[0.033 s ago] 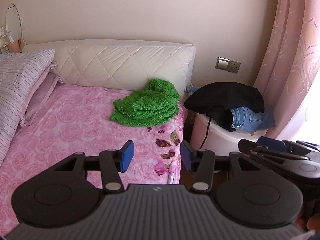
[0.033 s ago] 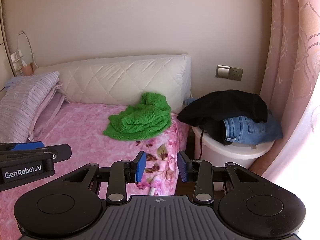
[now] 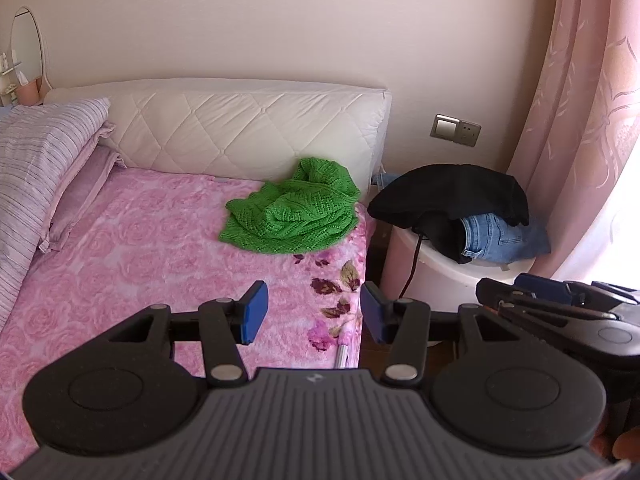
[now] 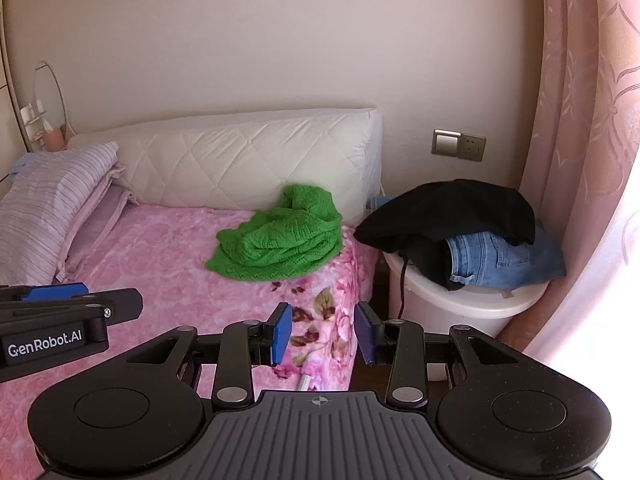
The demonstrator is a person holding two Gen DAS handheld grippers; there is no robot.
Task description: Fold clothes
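Both claws empty, jaws apart, held side by side over the near bed (image 3: 120, 264) corner: left claw (image 3: 310, 316), right claw (image 4: 322, 338). Green knit sweater (image 3: 292, 216) lies ahead, crumpled not folded, at the bed's right edge by the headboard (image 3: 240, 128); long axis runs L-R. Neither claw clearly nearer. Open bed to its left for spreading. Further right, black garment (image 4: 448, 212) + jeans (image 4: 492, 260) heaped on white tub (image 4: 460, 304).

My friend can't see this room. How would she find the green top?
Start at the bed with the pink rose blanket. Near its white headboard, by the right edge, lies the green knitted top, crumpled. It is the only green thing; the black and blue clothes sit off the bed.
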